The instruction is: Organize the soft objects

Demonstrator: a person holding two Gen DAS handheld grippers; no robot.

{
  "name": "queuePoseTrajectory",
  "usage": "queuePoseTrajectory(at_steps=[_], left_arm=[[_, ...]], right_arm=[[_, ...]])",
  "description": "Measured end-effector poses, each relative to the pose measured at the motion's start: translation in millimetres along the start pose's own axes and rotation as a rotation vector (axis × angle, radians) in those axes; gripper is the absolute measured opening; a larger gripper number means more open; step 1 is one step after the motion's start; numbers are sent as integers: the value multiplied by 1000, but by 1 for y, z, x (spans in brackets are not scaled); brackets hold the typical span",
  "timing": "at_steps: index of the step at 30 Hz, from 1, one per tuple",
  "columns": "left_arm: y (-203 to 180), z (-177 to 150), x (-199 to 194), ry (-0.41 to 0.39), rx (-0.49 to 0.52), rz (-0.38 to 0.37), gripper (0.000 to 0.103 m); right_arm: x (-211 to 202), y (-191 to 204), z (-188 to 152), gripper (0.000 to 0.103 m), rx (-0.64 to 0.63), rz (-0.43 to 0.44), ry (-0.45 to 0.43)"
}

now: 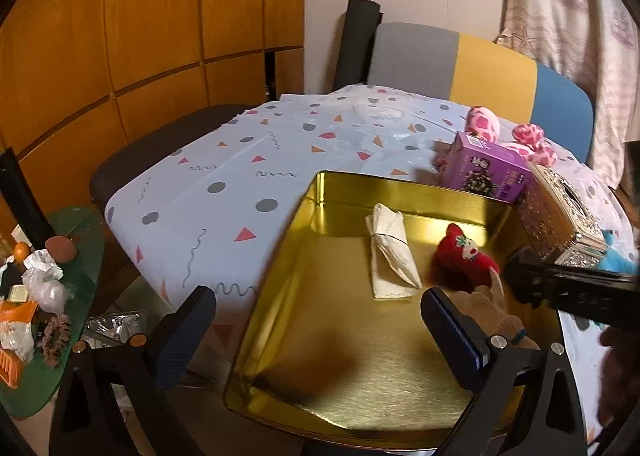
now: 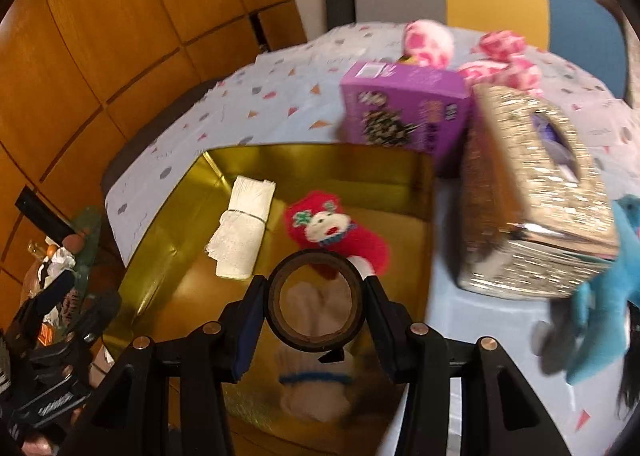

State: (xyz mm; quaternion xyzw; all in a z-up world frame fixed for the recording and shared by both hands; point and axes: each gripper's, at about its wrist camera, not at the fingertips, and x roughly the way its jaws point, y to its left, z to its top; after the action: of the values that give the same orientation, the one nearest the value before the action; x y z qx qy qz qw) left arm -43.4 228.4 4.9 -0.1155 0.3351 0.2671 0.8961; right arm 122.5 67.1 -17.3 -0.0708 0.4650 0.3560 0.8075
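Landmark: the gold tin (image 2: pixel 168 256), lying open on the patterned tablecloth (image 1: pixel 248 160). All places below are given from it.

1. Tape roll (image 2: pixel 315 298). Held in your right gripper (image 2: pixel 316 306), pads pinching it from either side, the ring facing the camera. It hangs over the tin's near half. A hard item among soft ones; judged, you are carrying it either out of the way or into the tin, and the frames do not say which.

2. Knit glove (image 2: pixel 312 388), cream with a blue cuff band. Inside the tin, near edge, directly under the tape roll; part of it shows through the ring.

3. Red plush toy (image 2: pixel 332 230). Inside the tin, toward its right wall, just beyond the glove.

4. Folded white cloth (image 2: pixel 244 228), banded round the middle. Inside the tin, left of the red toy, apart from it.

5. Purple carton (image 2: pixel 404 108). Outside, against the tin's far right corner.

6. Silver tissue box (image 2: pixel 532 192). Outside, just beside the tin's right wall, tilted.

7. Pink spotted plush (image 2: pixel 428 40). Outside, beyond the purple carton. Likely awaiting collection.

8. Blue plush (image 2: pixel 608 276). Outside, right of the tissue box. Likewise unsorted.

9. Left gripper (image 1: pixel 316 332). Fingers spread wide, nothing between them, straddling the tin's near left wall.

Pose: your right gripper points steeply down into the tin; your left sits lower-left of it, angled down less sharply.
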Motion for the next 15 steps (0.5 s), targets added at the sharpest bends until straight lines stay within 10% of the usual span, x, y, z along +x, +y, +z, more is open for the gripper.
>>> queuePoseTrajectory(at_steps=[15], left_arm=[[10, 3, 4, 8, -26, 12, 103]], right_arm=[[81, 21, 15, 49, -63, -76, 138]])
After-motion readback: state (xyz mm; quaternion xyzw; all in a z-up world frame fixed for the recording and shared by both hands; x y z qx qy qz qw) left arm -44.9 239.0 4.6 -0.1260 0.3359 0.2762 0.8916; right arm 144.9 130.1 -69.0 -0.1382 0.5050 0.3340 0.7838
